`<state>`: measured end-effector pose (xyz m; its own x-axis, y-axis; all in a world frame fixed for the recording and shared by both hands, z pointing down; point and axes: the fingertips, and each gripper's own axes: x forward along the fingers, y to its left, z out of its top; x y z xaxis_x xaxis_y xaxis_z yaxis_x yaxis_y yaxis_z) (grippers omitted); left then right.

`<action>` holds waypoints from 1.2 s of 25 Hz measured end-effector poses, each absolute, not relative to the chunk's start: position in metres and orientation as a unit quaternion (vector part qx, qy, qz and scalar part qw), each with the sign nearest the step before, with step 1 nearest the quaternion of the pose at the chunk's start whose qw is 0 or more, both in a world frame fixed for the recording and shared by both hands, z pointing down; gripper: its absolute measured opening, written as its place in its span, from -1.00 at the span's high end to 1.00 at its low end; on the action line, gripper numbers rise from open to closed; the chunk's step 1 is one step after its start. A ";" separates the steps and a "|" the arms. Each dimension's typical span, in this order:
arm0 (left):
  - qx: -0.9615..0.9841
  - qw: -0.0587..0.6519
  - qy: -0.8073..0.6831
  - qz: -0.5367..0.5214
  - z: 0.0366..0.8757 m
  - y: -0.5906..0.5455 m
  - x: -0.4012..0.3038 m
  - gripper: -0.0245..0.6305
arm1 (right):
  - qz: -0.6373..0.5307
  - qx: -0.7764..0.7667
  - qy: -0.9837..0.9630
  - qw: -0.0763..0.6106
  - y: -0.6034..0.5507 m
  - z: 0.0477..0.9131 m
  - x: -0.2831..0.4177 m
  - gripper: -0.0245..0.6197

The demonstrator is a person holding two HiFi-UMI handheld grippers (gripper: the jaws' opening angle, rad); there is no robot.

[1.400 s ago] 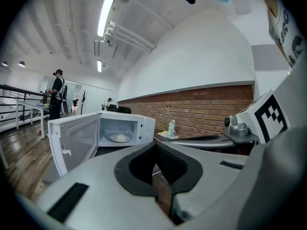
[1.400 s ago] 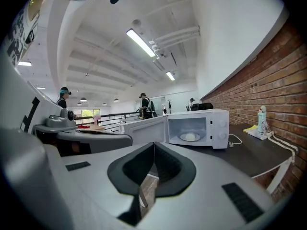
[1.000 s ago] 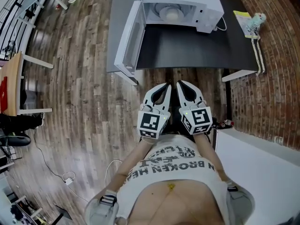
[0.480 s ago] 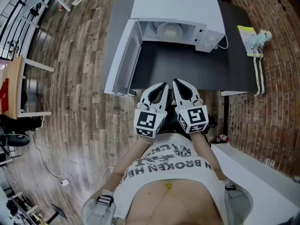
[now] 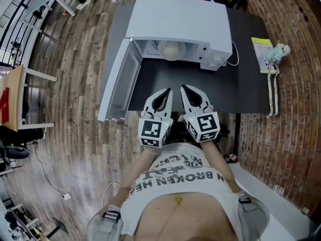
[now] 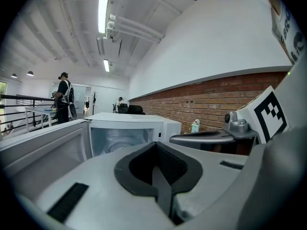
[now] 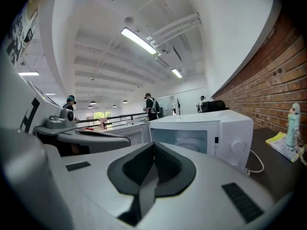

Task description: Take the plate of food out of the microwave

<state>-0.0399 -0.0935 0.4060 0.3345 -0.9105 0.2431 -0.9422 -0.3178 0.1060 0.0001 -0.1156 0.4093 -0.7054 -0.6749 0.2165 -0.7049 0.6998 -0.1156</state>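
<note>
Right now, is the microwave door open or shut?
Open. The door stands swung out to the left of the microwave, and the plate of food shows inside its cavity.

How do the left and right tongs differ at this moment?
The left tongs sit nearer the open microwave door; the right tongs sit nearer its control panel. The left marker cube shows a different pattern from the right marker cube. Both tongs are shut, empty and short of the microwave.
</note>
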 end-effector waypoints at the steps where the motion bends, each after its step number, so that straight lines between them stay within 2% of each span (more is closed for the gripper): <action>1: 0.806 0.116 -0.577 0.069 0.407 -0.099 -0.038 0.91 | 0.095 0.372 -0.920 0.079 -0.121 0.410 0.002 0.90; 13: 0.794 0.127 -0.590 0.077 0.419 -0.142 -0.046 0.91 | 0.106 0.359 -0.924 0.082 -0.165 0.420 -0.007 0.90; 30: 0.855 0.160 -0.489 0.068 0.437 -0.218 -0.097 0.91 | 0.132 0.452 -0.877 0.101 -0.228 0.442 -0.060 0.90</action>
<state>-0.0972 -0.2175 0.4367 0.5120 -0.8144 0.2731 -0.8580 -0.4699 0.2073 -0.0597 -0.2280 0.4419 -0.5716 -0.7655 0.2953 -0.8185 0.5571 -0.1401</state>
